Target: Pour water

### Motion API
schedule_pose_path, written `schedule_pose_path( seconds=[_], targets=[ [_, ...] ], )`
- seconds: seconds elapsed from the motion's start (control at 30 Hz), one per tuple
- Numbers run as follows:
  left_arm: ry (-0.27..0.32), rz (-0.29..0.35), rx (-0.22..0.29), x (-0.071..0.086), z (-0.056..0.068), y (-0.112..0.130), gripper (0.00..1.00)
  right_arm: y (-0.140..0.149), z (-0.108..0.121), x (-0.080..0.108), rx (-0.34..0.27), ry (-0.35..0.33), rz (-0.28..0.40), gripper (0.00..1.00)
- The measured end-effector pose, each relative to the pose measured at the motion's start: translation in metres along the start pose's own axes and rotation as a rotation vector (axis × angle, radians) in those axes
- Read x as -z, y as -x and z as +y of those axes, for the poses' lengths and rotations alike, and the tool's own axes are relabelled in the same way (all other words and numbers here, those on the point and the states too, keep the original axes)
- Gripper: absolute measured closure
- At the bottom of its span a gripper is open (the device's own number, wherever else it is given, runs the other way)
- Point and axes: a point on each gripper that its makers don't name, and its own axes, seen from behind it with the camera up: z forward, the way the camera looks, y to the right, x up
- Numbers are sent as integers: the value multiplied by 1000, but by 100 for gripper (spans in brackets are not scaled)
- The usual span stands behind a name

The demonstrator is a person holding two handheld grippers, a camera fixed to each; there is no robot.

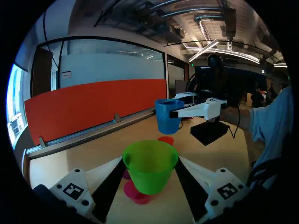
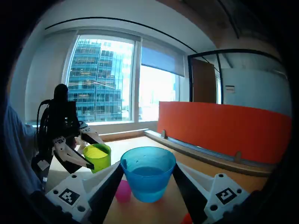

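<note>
Both the blue cup (image 2: 148, 183) (holding water (image 2: 147, 171)) and green cup (image 1: 150, 168) stand upright.

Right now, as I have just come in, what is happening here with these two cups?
A person holds a gripper in each hand. The left gripper is shut on a green cup, and the right gripper is shut on a blue cup with water in it. Both cups are upright and apart above the wooden table, so pouring is not yet begun. Small pink cups stand on the table below.
</note>
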Motion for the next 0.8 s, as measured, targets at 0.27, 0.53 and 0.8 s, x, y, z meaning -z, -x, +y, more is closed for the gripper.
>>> schedule_pose_path(
  seconds=[0.27,0.53,0.8],
  targets=[
    [12,18,8,-2,4,-3,12,-18,3,1,1,0,23,10],
    [19,38,10,-7,8,-5,12,-36,3,1,31,-8,34,9],
    [32,61,15,-11,15,-10,12,-53,-2,-1,70,-23,40,10]
  ],
)
